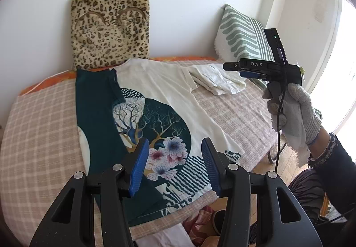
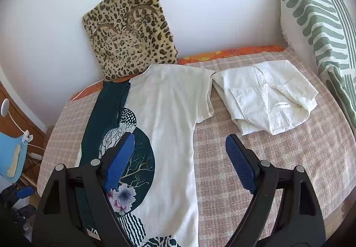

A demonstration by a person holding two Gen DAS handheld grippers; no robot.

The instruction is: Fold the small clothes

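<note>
A cream T-shirt (image 1: 169,89) with a dark teal tree-and-flower print lies flat on the checked bed cover (image 1: 40,135). Its left side is folded over, showing a teal strip (image 1: 95,113). It also shows in the right wrist view (image 2: 171,113). My left gripper (image 1: 174,167) is open and empty, held above the shirt's lower hem. My right gripper (image 2: 180,164) is open and empty above the shirt's right edge. In the left wrist view it (image 1: 249,69) hangs in the air at the right, held by a gloved hand.
A folded white garment (image 2: 267,100) lies on the bed to the right of the shirt. A leopard-print cushion (image 2: 131,42) leans on the back wall. A green-striped pillow (image 2: 320,24) stands at the right. Clothes and a shoe (image 1: 209,222) lie on the floor.
</note>
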